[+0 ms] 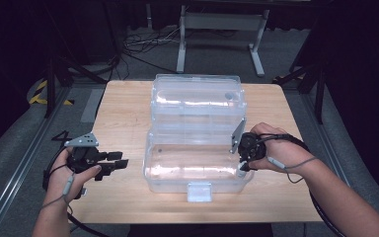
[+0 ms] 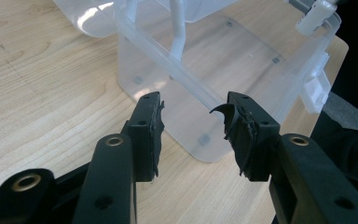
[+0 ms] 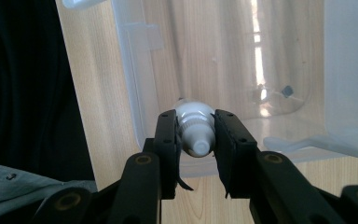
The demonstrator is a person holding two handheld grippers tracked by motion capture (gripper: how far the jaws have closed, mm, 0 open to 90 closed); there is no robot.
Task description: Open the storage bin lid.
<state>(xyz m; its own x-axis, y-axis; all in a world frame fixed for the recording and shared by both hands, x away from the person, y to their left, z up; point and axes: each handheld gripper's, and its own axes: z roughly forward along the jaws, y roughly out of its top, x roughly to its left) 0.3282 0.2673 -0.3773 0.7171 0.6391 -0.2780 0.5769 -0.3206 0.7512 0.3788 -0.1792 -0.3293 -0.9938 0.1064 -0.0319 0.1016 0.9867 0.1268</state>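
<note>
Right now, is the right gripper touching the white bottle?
Touching. The right gripper view shows the right gripper with both pads pressed against the white bottle, no gap either side.

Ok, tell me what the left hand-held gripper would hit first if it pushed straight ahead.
Probably the near end wall of the clear plastic box. The left hand-held gripper has open, empty jaws aimed at that wall across bare table; nothing lies between, though the depth is hard to judge.

Clear plastic, pale wood and black matt jaws

The box (image 1: pixel 197 168) is clear glossy plastic, smooth, on a table (image 1: pixel 123 123) of light matt wood grain. The small bottle (image 3: pixel 195 130) looks white smooth plastic. The left gripper (image 2: pixel 193 135) has matt black pads (image 2: pixel 242 135), rough and torn.
</note>
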